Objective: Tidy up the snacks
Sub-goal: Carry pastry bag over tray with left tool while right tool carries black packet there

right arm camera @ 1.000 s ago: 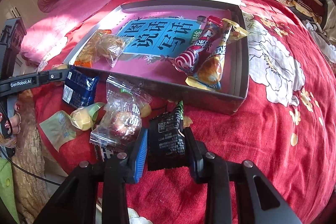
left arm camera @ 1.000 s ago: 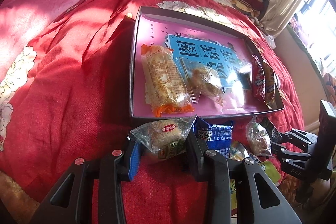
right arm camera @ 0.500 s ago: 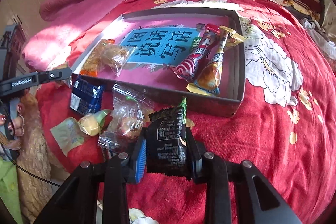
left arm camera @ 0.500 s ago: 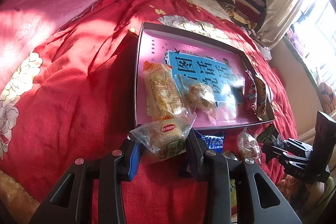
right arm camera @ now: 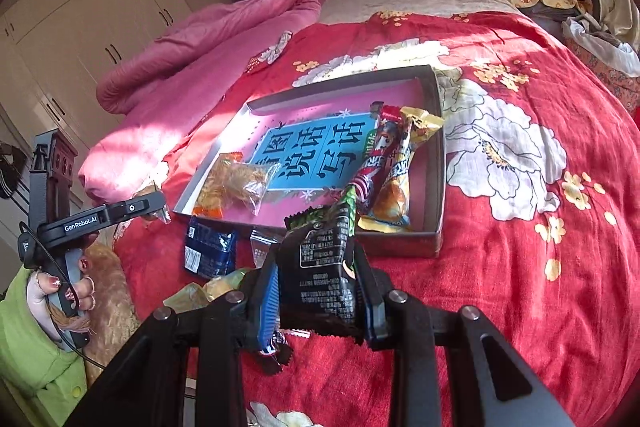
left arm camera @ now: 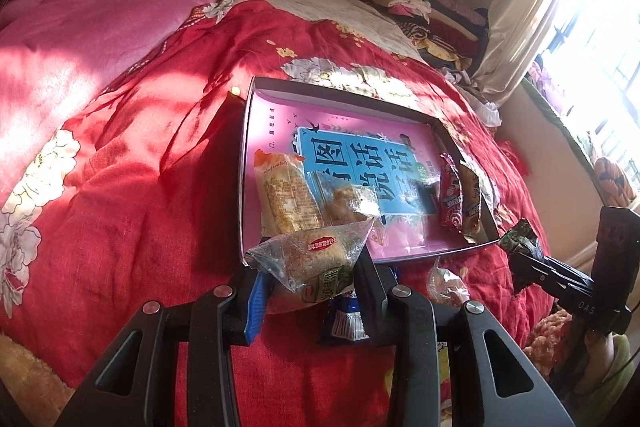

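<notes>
Item, left gripper (left arm camera: 310,277): jaws clamped on a clear bread packet (left arm camera: 310,259), held above the red bedspread (left arm camera: 140,155) just short of the shallow box (left arm camera: 245,163). Item, right gripper (right arm camera: 316,287): jaws clamped on a black snack packet (right arm camera: 318,267), near the box's front wall. Handling note: carry each packet clear over the wall and lay it flat on bare pink floor, beside the packets already inside, before releasing.

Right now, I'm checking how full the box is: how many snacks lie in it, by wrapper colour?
Red stick pack: 1
Yellow stick pack: 1
Orange-ended biscuit pack: 1
Clear pastry bag: 1
Total: 4 in the box
</notes>
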`<action>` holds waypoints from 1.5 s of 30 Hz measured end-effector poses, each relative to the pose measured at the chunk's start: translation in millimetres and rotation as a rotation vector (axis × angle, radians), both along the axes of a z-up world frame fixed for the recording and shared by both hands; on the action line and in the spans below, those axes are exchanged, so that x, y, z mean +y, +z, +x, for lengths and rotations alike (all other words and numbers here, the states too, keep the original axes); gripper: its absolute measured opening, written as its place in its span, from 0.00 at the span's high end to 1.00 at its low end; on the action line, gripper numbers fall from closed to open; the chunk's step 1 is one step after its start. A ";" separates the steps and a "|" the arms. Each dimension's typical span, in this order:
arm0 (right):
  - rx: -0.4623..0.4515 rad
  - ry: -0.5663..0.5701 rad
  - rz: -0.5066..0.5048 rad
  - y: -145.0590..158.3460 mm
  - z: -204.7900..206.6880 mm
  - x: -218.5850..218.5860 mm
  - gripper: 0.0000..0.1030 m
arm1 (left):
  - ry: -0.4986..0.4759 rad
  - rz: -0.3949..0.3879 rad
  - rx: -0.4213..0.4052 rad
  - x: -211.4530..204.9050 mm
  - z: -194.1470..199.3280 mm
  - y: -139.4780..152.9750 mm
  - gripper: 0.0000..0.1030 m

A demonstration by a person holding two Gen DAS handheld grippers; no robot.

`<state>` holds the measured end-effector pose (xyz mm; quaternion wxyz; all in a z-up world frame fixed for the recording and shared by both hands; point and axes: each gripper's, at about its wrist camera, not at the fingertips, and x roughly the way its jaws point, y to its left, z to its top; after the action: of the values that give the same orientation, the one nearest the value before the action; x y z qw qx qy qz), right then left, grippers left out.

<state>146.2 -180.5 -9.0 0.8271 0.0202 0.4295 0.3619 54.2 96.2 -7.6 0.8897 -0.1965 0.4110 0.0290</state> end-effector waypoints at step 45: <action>-0.198 -0.170 0.035 30.5 16.0 -8.8 0.68 | -0.166 0.101 -0.031 -54.1 67.1 -7.6 0.62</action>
<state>162.2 -189.3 21.5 0.8927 0.0349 0.3363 0.2981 121.3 42.1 -15.1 0.9042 -0.1169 0.4099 -0.0273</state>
